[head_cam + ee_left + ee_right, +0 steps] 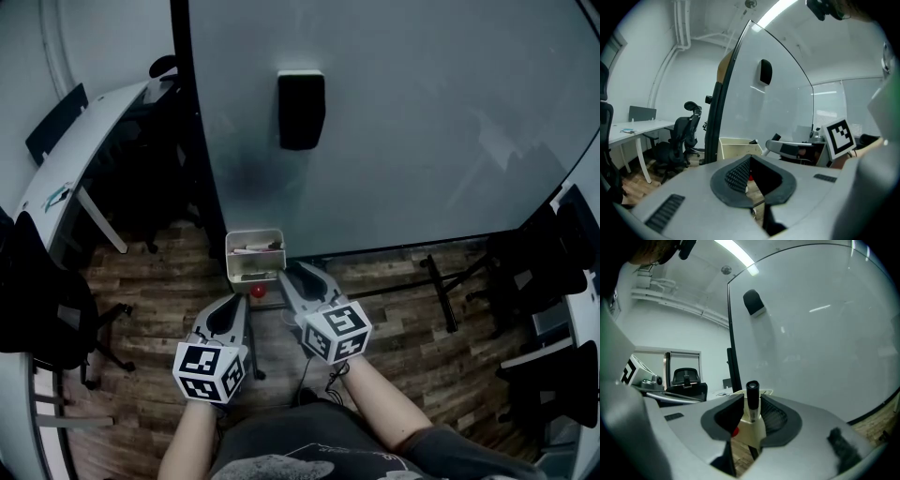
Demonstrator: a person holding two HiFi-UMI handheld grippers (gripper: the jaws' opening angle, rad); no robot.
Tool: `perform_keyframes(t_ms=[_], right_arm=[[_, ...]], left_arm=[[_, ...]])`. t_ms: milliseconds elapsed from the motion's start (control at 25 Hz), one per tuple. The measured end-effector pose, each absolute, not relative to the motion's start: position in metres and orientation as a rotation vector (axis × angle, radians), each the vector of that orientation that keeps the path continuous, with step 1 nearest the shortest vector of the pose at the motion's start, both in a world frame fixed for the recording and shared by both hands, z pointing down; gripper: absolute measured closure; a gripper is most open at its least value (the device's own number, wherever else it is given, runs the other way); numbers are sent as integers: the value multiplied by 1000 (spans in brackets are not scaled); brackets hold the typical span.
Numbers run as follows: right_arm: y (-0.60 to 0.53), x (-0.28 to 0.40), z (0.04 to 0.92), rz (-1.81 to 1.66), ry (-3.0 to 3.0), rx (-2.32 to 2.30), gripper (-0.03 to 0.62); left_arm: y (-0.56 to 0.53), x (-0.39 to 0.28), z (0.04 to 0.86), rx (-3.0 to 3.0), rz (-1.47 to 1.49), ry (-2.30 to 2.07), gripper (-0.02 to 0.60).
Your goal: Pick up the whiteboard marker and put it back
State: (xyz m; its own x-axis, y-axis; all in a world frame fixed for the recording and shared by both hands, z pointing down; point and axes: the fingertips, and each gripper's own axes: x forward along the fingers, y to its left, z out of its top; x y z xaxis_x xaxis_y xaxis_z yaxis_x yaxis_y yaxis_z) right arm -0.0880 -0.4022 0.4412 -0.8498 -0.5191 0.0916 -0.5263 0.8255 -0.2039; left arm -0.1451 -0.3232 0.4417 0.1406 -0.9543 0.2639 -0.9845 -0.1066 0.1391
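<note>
The whiteboard marker stands up straight between the jaws of the right gripper, with its black cap on top. Its low end goes down to the cream tray right under it. The jaws sit very close on both sides of the marker, but a thin gap shows, so they look let go and not squeezing. In the head view the right gripper has its tips right at the front of the cream tray, which hangs at the bottom edge of the big whiteboard. A black eraser sticks high up on the board. The left gripper is just beside the right one, a bit back from the tray. Its jaws are apart with nothing in them. A small red thing shows just under the tray, above the wooden floor. A white table stands far off to the left.
</note>
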Motion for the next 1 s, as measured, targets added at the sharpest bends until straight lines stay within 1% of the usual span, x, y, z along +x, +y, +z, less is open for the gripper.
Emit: perform_keyframes(t_ms=[80, 200, 640, 720, 880, 1000], right_arm=[[-399, -87, 441, 346, -2959, 869, 470], [-393, -85, 440, 338, -2945, 916, 456], [-357, -32, 443, 420, -2851, 1179, 456], [-344, -27, 441, 446, -2844, 1206, 459], [-313, -26, 437, 415, -2815, 1267, 520], [-290, -28, 438, 392, -2780, 1322, 538]], left_arm=[[-319, -145, 440, 2158, 153, -1878, 568], [-314, -149, 438, 2176, 138, -1863, 568], [-288, -130, 430, 2285, 120, -1747, 568], [-278, -131, 427, 2301, 125, -1737, 568], [-256, -132, 426, 2335, 135, -1700, 568], [-238, -133, 427, 2362, 138, -1658, 568]])
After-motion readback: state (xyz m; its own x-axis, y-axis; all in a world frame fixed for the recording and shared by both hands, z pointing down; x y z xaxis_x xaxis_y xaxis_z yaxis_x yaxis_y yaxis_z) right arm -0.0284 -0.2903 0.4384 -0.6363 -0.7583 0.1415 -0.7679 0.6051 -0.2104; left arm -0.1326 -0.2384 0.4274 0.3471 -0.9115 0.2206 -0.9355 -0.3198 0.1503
